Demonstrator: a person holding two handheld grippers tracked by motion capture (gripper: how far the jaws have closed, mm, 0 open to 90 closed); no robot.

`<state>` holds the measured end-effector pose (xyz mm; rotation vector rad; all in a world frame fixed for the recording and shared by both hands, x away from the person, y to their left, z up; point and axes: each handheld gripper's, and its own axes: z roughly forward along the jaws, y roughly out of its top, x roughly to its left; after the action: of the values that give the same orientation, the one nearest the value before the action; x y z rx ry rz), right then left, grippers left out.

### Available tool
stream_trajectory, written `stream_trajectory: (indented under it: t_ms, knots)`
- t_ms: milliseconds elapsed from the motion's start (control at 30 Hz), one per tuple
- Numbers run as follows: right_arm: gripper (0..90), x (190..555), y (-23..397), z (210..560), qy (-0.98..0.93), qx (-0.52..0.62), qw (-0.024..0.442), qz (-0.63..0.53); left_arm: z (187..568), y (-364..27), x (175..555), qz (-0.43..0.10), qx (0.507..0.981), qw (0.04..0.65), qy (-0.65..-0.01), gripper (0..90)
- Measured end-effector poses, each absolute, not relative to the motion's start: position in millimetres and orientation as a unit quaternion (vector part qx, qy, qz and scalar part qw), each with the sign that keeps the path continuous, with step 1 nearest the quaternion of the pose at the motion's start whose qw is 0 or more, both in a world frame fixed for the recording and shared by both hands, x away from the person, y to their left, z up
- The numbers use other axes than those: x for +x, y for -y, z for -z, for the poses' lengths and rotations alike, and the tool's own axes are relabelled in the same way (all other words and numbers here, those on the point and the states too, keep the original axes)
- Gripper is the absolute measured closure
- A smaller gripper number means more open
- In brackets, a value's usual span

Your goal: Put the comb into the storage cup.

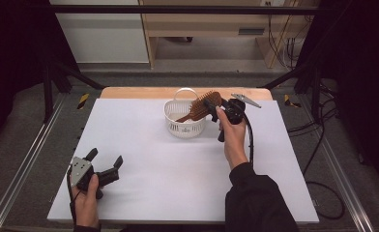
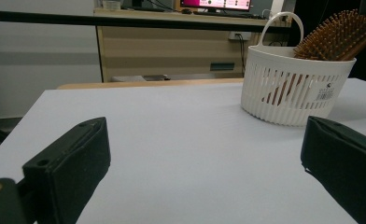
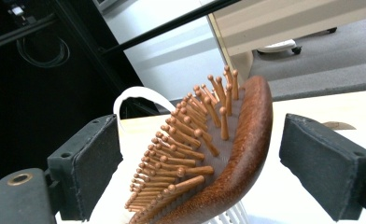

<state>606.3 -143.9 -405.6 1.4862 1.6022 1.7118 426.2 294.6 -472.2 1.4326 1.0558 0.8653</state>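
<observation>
A wooden hairbrush stands tilted in a small white slatted basket at the back middle of the white table, handle down and bristle head sticking out over the rim. My right gripper is at that head, open. In the right gripper view the brush stands between the two pads with a gap on each side, and the basket's handle arches behind it. My left gripper rests open near the table's front left corner. The left gripper view looks across bare table to the basket and brush.
The white table top spreads between the two hands. A wooden strip edges its far side. Metal rails run along both sides, and cables lie on the floor at the right. A wooden shelf unit stands behind.
</observation>
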Motion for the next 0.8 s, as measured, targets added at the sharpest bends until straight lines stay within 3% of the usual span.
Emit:
stream_trajectory:
  t_ms: [800]
  knots:
    - [12.0, 597.2, 152.7, 393.3, -0.566, 0.517, 0.199, -0.610, 472.9, -293.9, 426.8, -0.367, 0.600, 0.548, -0.452, 1.5]
